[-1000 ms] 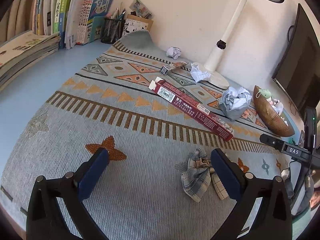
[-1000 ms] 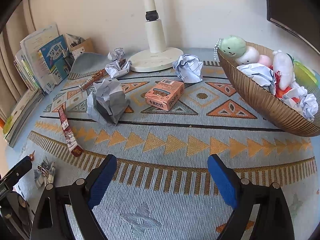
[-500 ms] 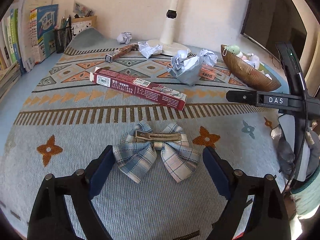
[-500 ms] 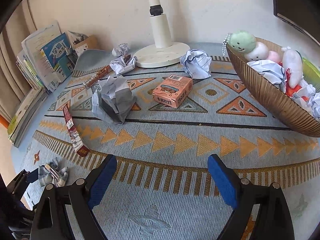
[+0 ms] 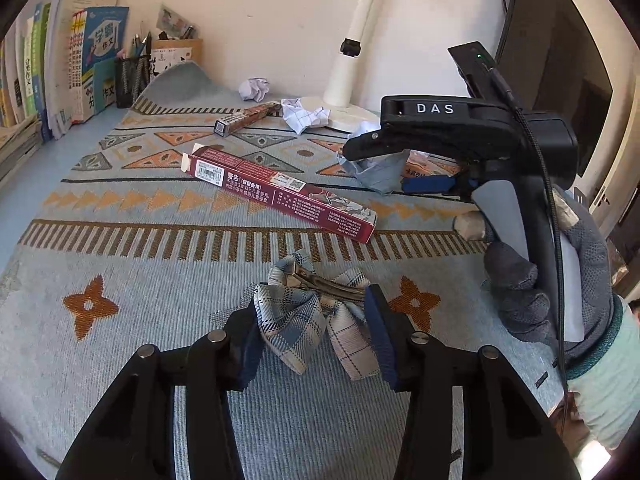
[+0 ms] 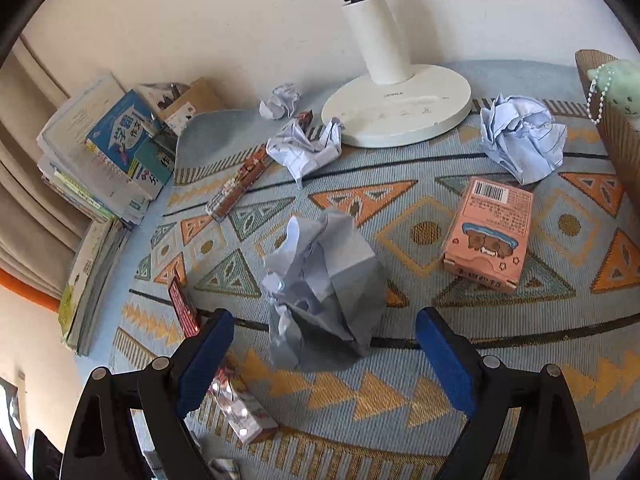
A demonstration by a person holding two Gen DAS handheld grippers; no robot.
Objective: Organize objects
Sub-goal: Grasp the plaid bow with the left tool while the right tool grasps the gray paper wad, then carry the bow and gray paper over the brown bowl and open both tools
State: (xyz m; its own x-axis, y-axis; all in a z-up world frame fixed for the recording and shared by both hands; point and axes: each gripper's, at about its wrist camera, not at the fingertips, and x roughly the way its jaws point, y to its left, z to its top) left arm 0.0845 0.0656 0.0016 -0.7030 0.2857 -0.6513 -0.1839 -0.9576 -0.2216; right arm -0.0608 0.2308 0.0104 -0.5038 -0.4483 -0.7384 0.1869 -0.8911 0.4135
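Observation:
A plaid bow hair clip (image 5: 296,320) lies on the patterned mat (image 5: 120,264), bunched up between my left gripper's pads. My left gripper (image 5: 316,340) is closing on it, and both blue pads press the fabric lobes. My right gripper (image 6: 324,356) stands wide, its jaws just starting to close. A crumpled grey-blue paper (image 6: 324,280) sits just ahead of it in the gap, untouched. In the left wrist view a gloved hand (image 5: 532,288) holds the right gripper over that same crumpled paper (image 5: 376,172).
A long dark-red box (image 5: 280,188) lies across the mat beyond the bow. A pink carton (image 6: 488,236), two paper balls (image 6: 520,140) (image 6: 304,144), a slim box (image 6: 240,184) and a lamp base (image 6: 400,108) lie further back. A woven basket (image 6: 612,120) stands at the right, with books (image 6: 112,148) at the left.
My left gripper swung over the bow, and its jaws narrowed from wide open onto it. The right gripper moved left and forward to the crumpled grey-blue paper.

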